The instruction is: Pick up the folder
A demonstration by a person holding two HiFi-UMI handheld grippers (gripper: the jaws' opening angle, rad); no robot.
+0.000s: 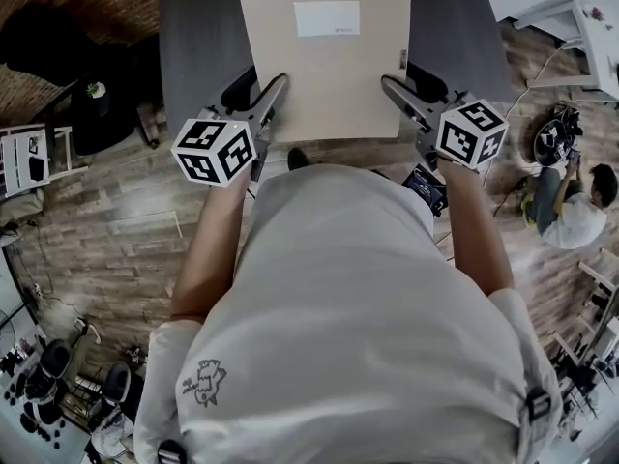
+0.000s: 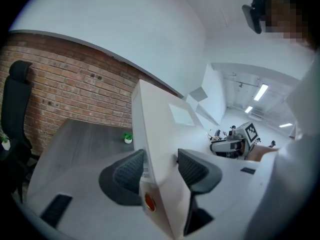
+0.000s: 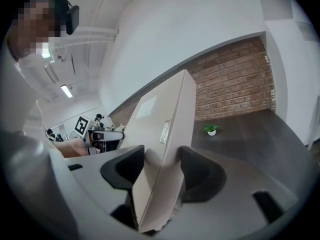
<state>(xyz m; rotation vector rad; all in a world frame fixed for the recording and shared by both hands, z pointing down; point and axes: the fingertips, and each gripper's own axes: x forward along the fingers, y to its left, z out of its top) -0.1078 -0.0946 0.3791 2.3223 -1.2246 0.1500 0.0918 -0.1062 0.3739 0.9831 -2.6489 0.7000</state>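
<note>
In the head view I hold the beige folder (image 1: 324, 56) over the grey table (image 1: 198, 37), with the left gripper (image 1: 274, 93) and right gripper (image 1: 395, 87) at its near corners. In the left gripper view, the jaws clamp the folder's edge above the table. In the right gripper view, the jaws clamp its other edge likewise.

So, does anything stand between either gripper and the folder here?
Nothing visible. The left gripper and right gripper each have their jaws closed on an edge of the folder, held over the grey table.

free: table (image 1: 193, 46) either side of folder (image 1: 319, 85) | obstacles: small plant (image 3: 211, 129) at far edge; chair (image 2: 15, 109) left
</note>
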